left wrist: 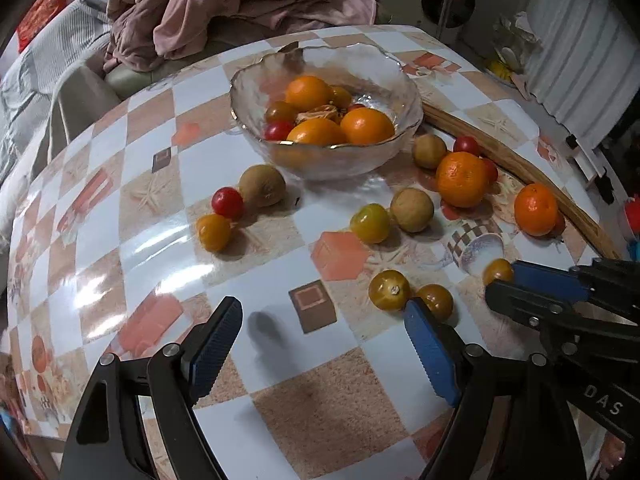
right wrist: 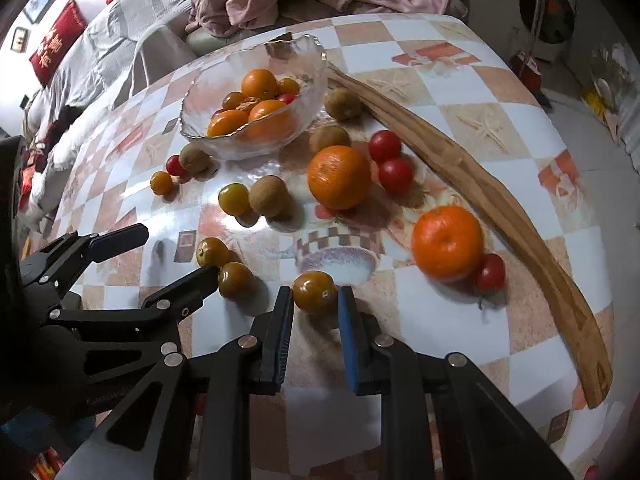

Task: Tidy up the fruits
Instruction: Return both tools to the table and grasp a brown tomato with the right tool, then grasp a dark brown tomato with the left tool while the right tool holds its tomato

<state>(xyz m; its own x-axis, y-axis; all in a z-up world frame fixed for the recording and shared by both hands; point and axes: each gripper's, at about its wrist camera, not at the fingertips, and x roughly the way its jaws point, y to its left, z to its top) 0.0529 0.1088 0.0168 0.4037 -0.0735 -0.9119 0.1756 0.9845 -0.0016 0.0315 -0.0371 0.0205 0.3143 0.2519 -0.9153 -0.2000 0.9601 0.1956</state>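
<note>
A glass bowl (left wrist: 320,166) (right wrist: 248,148) at the back of the checked table holds oranges and small tomatoes. Loose fruit lies in front of it: two oranges (right wrist: 339,176) (right wrist: 447,242), brown round fruits (right wrist: 269,195), red cherry tomatoes (right wrist: 395,175) and yellow-brown tomatoes. My right gripper (right wrist: 314,296) (left wrist: 502,280) is shut on one yellow-brown tomato (right wrist: 314,291) (left wrist: 497,269) at its fingertips, low over the table. My left gripper (left wrist: 324,306) (right wrist: 176,252) is open with nothing between its fingers. Its right finger stands beside a pair of yellow-brown tomatoes (left wrist: 389,290) (left wrist: 437,300).
A long curved wooden board (right wrist: 480,184) lies along the right side of the fruit. A heap of pink cloth (left wrist: 240,0) sits on a sofa behind the table. The two grippers are close side by side at the near edge.
</note>
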